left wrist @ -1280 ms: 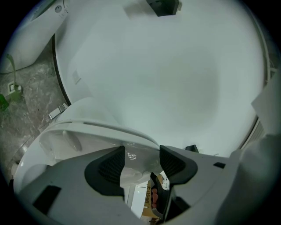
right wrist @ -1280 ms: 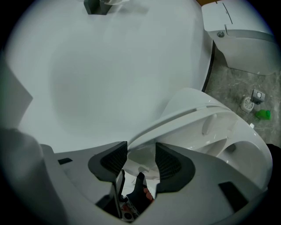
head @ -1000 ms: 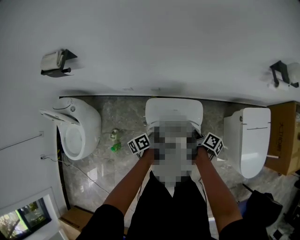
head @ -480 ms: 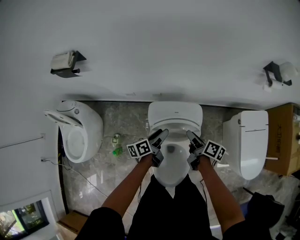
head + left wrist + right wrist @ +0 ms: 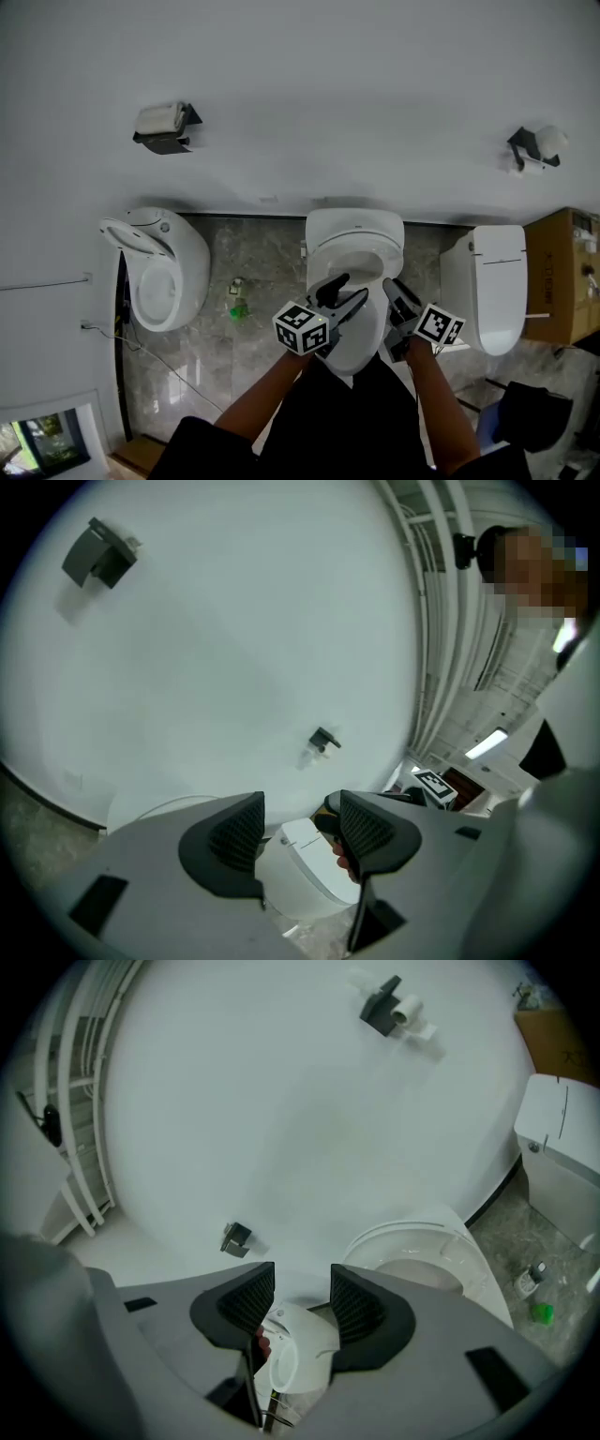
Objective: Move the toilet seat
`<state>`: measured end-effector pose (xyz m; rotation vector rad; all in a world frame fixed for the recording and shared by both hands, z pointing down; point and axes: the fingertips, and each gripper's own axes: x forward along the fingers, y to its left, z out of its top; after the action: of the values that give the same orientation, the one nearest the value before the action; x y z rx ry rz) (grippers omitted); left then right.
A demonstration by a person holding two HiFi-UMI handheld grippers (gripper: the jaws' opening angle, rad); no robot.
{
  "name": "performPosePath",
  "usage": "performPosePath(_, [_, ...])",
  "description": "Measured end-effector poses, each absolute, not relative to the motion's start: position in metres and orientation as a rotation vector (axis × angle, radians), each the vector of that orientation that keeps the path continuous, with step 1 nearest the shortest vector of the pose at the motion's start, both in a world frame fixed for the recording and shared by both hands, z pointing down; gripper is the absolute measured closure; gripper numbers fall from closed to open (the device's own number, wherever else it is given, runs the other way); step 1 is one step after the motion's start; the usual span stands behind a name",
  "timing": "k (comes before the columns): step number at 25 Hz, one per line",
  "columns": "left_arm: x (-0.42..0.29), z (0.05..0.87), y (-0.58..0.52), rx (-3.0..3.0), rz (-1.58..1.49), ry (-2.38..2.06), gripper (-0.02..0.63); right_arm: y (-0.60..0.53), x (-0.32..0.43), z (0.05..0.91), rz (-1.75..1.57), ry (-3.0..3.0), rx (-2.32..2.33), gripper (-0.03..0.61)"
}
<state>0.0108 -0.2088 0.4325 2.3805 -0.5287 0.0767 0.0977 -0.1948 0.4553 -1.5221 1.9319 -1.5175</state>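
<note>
middle toilet [image 5: 354, 230] sits against the wall, straight in front of the person. the toilet seat [image 5: 375, 255] is the ring round its open bowl. it looks down on the bowl with the lid up behind it, but the steep angle makes that hard to confirm.

left gripper [image 5: 349, 289] hovers over the bowl's left side. its jaws are wide apart with nothing between the pads; its own view shows only the far right toilet [image 5: 302, 855] through the gap. right gripper [image 5: 396, 295] is over the bowl's right side. its jaws are apart but narrower than the left's and also empty, with only the left toilet [image 5: 298, 1349] showing far off between them. neither gripper touches the seat, so no grasp has begun.

risks, judged from here:
- the seat rim is smooth glossy plastic, so the pads could slip off if they close on the rounded edge and not squarely across it.
- the right jaws stand narrower and may not clear the rim's thickness, pushing the seat and not gripping it.
- both grippers come in from the front, so an uneven lift could twist the seat at the hinge.
- if the grip lets go partway, the seat drops and slams on the bowl.
- a jaw could catch the bowl or lid together with the seat.

counts:
- toilets: 3, left [image 5: 155, 272], middle, right [image 5: 487, 281]
- paper holders on the wall: 2, at [image 5: 164, 127] and [image 5: 532, 148]
- green bottle [image 5: 237, 307] on the floor: 1, with a paler small thing just beside it
- cardboard box [image 5: 562, 277]: 1
- grippers: 2
</note>
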Motion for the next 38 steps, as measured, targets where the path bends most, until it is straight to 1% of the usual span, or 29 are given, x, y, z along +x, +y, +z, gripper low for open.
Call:
performPosePath(3, [0.011,0.402,-0.175,2.486,0.063,-0.459,0.356,-0.153,0.072,0.429,-1.482,2.039,-1.521,0.379])
performPosePath(6, [0.008,0.382,-0.146,2.578,0.057,-0.403,0.357,-0.114,0.06,0.407,-1.37,2.119,-1.573,0.379])
performPosePath(10, [-0.018,0.371,-0.112,2.693,0.091,-0.362,0.364,-0.071,0.043,0.391,-1.203,2.17,-1.655,0.379])
performPosePath(11, [-0.026,0.368,-0.107,2.711,0.095,-0.378,0.373,-0.064,0.036,0.387,-1.173,2.193,-1.652,0.379])
performPosePath(12, [-0.035,0.365,-0.102,2.721,0.093,-0.403,0.398,-0.058,0.029,0.385,-1.147,2.228,-1.64,0.379])
performPosePath(13, [-0.043,0.362,-0.097,2.725,0.088,-0.434,0.448,-0.052,0.021,0.383,-1.129,2.274,-1.617,0.379])
performPosePath(14, [-0.052,0.359,-0.092,2.725,0.085,-0.469,0.543,-0.045,0.011,0.384,-1.122,2.329,-1.583,0.379])
performPosePath(15, [-0.06,0.357,-0.086,2.722,0.085,-0.507,0.584,-0.039,0.001,0.385,-1.121,2.387,-1.543,0.379])
performPosePath(18, [-0.082,0.344,-0.067,2.723,0.081,-0.612,0.595,-0.022,-0.02,0.377,-1.076,2.509,-1.459,0.379])
performPosePath(20, [-0.088,0.333,-0.047,2.758,0.081,-0.654,0.597,-0.01,-0.022,0.36,-0.995,2.533,-1.437,0.379])
performPosePath(25, [-0.085,0.304,0.018,2.761,-0.023,-0.74,0.597,0.048,-0.004,0.323,-0.66,2.646,-1.502,0.385])
performPosePath(31, [-0.051,0.285,0.133,2.79,-0.015,-0.935,0.597,0.161,0.036,0.305,-0.548,2.597,-1.57,0.387])
performPosePath(35, [-0.023,0.294,0.232,2.729,-0.025,-0.955,0.597,0.249,0.059,0.298,-0.488,2.546,-1.572,0.434])
performPosePath(38, [-0.007,0.31,0.3,2.692,0.037,-0.957,0.597,0.305,0.063,0.298,-0.481,2.56,-1.573,0.499])
